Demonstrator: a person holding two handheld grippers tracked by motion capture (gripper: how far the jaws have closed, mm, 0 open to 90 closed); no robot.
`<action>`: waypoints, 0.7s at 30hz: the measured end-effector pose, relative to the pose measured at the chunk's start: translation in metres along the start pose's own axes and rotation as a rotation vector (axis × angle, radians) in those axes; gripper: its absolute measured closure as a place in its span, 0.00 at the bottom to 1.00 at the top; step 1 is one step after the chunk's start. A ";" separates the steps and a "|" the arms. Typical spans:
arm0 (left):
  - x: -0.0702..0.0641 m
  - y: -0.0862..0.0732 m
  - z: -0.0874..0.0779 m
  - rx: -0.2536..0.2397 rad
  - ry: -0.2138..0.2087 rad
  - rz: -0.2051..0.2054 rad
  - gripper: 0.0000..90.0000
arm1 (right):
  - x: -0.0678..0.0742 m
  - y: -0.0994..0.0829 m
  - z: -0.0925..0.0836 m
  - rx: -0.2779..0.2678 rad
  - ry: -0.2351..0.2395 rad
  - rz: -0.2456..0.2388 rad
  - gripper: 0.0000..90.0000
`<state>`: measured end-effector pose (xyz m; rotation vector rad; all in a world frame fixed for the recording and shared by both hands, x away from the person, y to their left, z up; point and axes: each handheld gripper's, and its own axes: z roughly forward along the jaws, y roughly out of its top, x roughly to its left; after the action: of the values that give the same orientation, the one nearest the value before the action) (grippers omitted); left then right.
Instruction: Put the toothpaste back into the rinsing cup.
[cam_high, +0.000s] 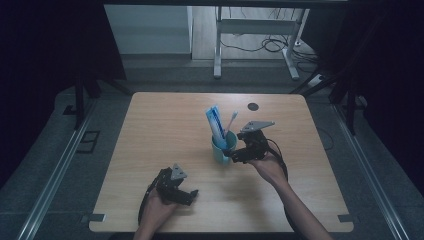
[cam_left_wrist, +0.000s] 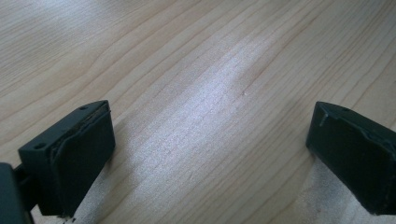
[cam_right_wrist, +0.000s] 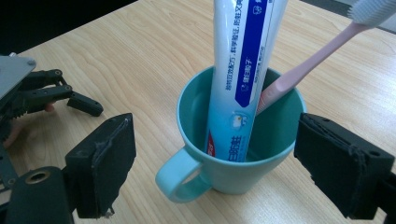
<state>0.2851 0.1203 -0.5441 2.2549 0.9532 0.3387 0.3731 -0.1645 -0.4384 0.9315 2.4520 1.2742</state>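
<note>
Surface: pale wooden table (cam_high: 165, 125), grain running across it, dim room and dark floor around it.
Left gripper: the left gripper (cam_high: 184, 196) sits low at the near edge of the table, held in the person's left hand (cam_high: 156, 210); in the left gripper view its jaws stand wide apart with bare wood between them, gripping nothing.
Right gripper: the right gripper (cam_right_wrist: 212, 163) is just beside the mug, on its right in the high view; its jaws are spread wide, one on each side of the mug, and neither pad touches it.
Mug: the teal mug (cam_right_wrist: 233, 140) stands upright near the middle of the table, handle turned toward the right gripper's camera.
Toothpaste: a white-and-blue toothpaste tube (cam_right_wrist: 240, 70) stands on end inside the mug.
Toothbrush: a pink toothbrush (cam_right_wrist: 308, 60) leans in the mug beside the tube, bristle head up.
Far edge: a small dark round mark (cam_high: 253, 106) lies on the table behind the mug, well apart from it.
</note>
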 end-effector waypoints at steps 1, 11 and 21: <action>0.000 0.000 0.000 0.000 0.000 0.001 0.01 | 0.000 -0.001 -0.001 -0.001 0.000 0.001 0.14; 0.000 0.000 0.000 -0.001 0.000 -0.001 0.01 | -0.004 -0.008 -0.009 0.000 -0.005 0.006 0.14; 0.000 0.000 0.000 -0.001 0.000 -0.001 0.01 | -0.007 -0.016 -0.019 0.004 -0.019 0.007 0.13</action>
<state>0.2850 0.1202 -0.5441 2.2535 0.9539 0.3387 0.3627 -0.1881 -0.4406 0.9493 2.4394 1.2573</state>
